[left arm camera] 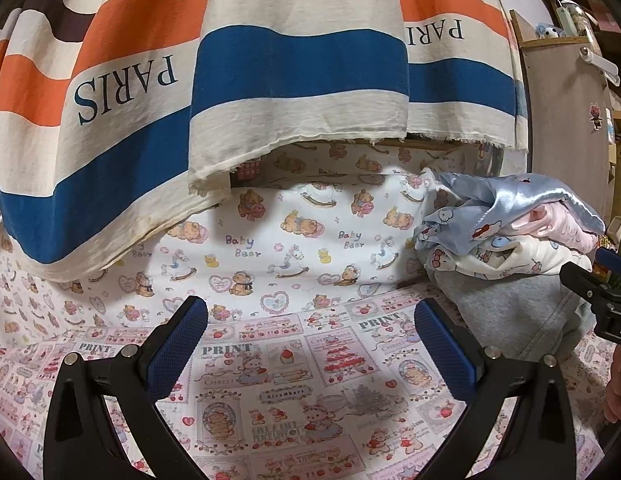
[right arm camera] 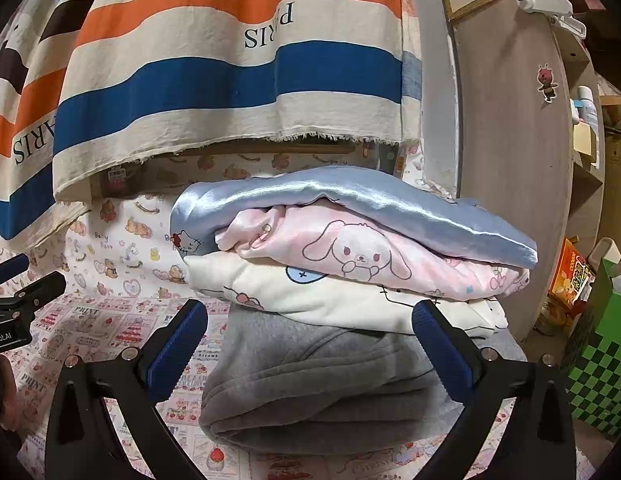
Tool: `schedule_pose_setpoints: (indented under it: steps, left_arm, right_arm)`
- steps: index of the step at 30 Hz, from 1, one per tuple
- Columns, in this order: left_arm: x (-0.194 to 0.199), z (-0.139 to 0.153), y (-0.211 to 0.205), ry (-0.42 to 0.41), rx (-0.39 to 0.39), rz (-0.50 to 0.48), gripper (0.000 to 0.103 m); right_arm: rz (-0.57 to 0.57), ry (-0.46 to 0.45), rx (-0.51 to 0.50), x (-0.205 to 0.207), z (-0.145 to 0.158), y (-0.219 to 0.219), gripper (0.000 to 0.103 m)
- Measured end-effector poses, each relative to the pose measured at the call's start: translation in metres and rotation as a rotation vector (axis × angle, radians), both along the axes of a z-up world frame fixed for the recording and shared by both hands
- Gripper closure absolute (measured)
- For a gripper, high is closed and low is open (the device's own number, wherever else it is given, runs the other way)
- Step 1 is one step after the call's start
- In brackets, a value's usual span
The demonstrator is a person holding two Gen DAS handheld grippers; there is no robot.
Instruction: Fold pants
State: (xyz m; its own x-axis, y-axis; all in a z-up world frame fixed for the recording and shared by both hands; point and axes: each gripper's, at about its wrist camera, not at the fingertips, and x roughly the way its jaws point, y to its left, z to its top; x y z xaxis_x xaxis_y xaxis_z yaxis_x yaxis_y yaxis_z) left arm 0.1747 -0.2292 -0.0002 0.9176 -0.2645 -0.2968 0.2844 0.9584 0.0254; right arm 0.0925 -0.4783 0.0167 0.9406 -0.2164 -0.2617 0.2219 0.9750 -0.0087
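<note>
Four folded garments (right arm camera: 342,304), stacked.

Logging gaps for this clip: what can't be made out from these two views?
- Gray garment: right wrist view, upper part buried under the white one; pants or not, unclear.
- Stack's right end: left wrist view, behind the right gripper.
- Shelf items: small, cut by frame edge.

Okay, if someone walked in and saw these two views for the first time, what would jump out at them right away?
Probably the big striped cloth hanging across the top, orange, blue and cream with PARIS printed on it. Next, the stack of folded clothes right in front of the right tongs: shiny blue on top, then pink cartoon print, white, and grey at the bottom. The left tongs are open over a bare patch of the pink printed sheet.
</note>
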Motion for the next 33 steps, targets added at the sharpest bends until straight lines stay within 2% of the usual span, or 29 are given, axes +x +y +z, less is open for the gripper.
schedule_pose_setpoints:
  steps: [33]
  left_arm:
    - [0.0039,-0.0025,0.0006,0.012,0.011,0.014,0.0]
  right_arm:
    - [0.002,0.018,0.008,0.003,-0.0036,-0.0007,0.001]
